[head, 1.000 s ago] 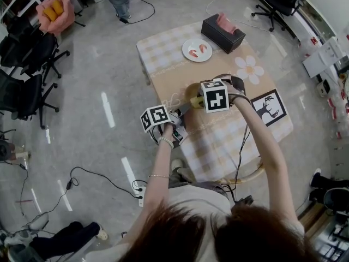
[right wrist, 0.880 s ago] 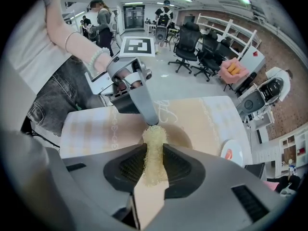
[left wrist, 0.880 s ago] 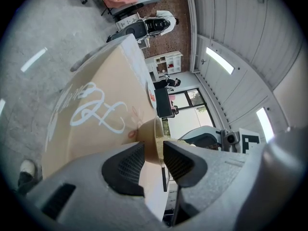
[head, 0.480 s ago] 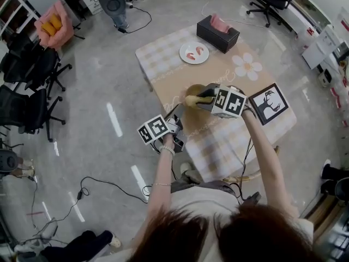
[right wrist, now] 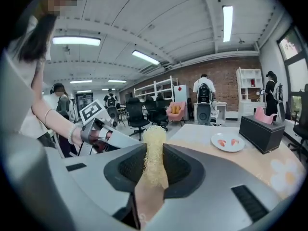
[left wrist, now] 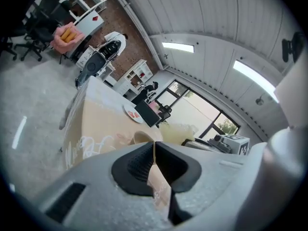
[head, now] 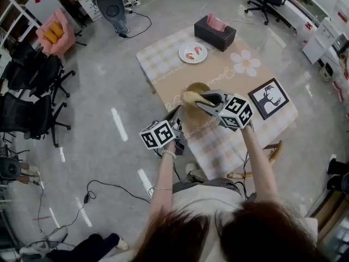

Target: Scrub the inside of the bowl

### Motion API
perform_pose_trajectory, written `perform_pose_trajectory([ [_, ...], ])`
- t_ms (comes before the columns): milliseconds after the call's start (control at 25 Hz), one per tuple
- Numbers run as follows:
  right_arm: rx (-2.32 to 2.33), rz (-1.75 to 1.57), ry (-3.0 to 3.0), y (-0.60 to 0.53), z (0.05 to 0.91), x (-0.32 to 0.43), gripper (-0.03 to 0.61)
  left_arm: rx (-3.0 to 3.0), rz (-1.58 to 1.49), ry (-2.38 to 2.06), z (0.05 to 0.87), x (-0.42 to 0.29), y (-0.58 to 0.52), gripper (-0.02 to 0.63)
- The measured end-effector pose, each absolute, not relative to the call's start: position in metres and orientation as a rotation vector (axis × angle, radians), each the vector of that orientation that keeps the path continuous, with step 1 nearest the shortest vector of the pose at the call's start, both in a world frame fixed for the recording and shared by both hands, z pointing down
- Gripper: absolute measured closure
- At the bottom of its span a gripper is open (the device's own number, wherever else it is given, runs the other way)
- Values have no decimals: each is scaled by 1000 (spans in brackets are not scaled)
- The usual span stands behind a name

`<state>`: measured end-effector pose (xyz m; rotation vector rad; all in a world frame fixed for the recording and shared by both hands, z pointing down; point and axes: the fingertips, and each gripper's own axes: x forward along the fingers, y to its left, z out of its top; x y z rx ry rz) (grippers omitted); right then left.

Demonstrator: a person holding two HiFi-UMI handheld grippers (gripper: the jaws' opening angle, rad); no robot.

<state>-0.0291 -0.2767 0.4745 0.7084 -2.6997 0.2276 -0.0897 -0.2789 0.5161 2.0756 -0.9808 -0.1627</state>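
**Scrubber held at bowl rim; left gripper empty**

Nearest, the left gripper (left wrist: pixel 154 150) hangs just off the counter's (head: pixel 218 143) left edge, over the floor. Its fingers have just been closing and stand almost together, with nothing between them. The right gripper (right wrist: pixel 155 170) has its fingers clamped on a pale loofah scrubber (right wrist: pixel 154 138). The scrubber's tip overlaps the near rim of the tan bowl (head: pixel 203 85); contact cannot be confirmed. The bowl sits near the counter's left edge, about midway along. Beyond it, toward the far end, are a white plate (head: pixel 184 49) and a black tissue box (head: pixel 219 36).
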Motion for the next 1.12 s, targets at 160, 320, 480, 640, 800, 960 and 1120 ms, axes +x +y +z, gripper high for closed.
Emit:
perform_pose_trajectory([
  [160,785,283,-2798,-270,463,-27,483,2172,-128,-981,504,-83,-270,595],
  [320,830,314,-2849,-264,458,-25,483,2261,-79,-1012,493,-80,-267,600],
  [480,883,335,-2899,-260,450,-19,483,2323,-62,-1022,485,-76,-260,601],
  [640,932,356,-2946,-258,443,-14,483,2371,-29,-1041,484,-74,-255,601],
  [800,980,379,-2985,-255,439,-8,483,2415,-5,-1073,482,-74,-252,603],
  [960,1004,394,-3006,-252,438,-3,485,2423,-22,-1076,479,-73,-251,603],
  [1120,1010,402,-3011,-250,439,-2,486,2430,-25,-1087,478,-73,-251,603],
])
